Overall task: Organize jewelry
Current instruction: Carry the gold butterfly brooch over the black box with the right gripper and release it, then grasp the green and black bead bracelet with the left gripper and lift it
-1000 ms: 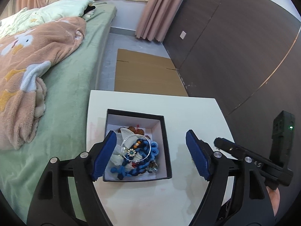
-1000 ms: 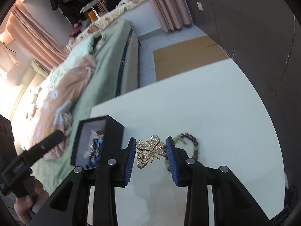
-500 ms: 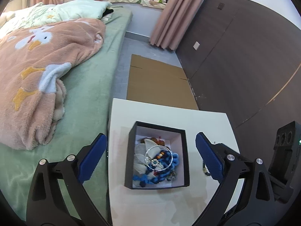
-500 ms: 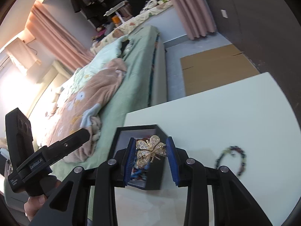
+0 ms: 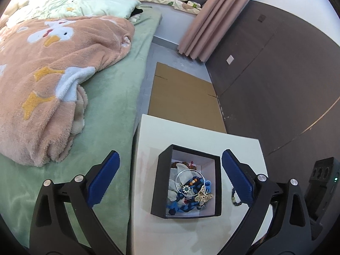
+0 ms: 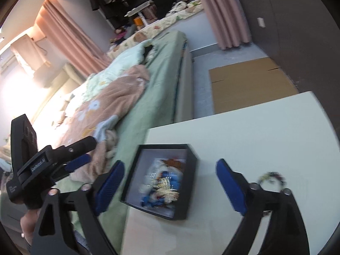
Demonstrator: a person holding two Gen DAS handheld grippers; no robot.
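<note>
In the left wrist view, the left gripper (image 5: 171, 177) hangs above the near part of a white table (image 5: 240, 146) with its blue-padded jaws spread wide and nothing between them; one pad sits over the green bed (image 5: 114, 97) edge, the other over the table to the right of the box. Between the pads, lower down, stands a black jewelry box (image 5: 187, 183) with a pale lining, open at the top. Inside it lies a heap of pieces: a clear bangle (image 5: 189, 179), blue beads (image 5: 180, 206), a small flower-shaped piece (image 5: 186, 189), and on top toward the right side a gold butterfly brooch (image 5: 204, 196). Just outside the box on the table, partly hidden by the right pad, lies a dark beaded bracelet (image 5: 234, 197). A peach fleece blanket (image 5: 42, 80) with white ducks is bunched on the bed, a flat sheet of cardboard (image 5: 182, 102) lies on the floor beyond the table, and pink curtains (image 5: 204, 21) hang by a dark wall. In the right wrist view, blurred by motion, the right gripper (image 6: 170, 187) also has its jaws released and wide apart, empty, hovering over the same black jewelry box (image 6: 161, 180); the gold butterfly brooch (image 6: 167, 192) shows as a smeared yellow shape among the blue beads inside. The beaded bracelet (image 6: 273, 177) rests on the white table (image 6: 255, 127) to the right, apart from the box, just behind the right finger. At far left the left gripper (image 6: 78, 161) shows from the side, held in the person's hand (image 6: 29, 218)
</note>
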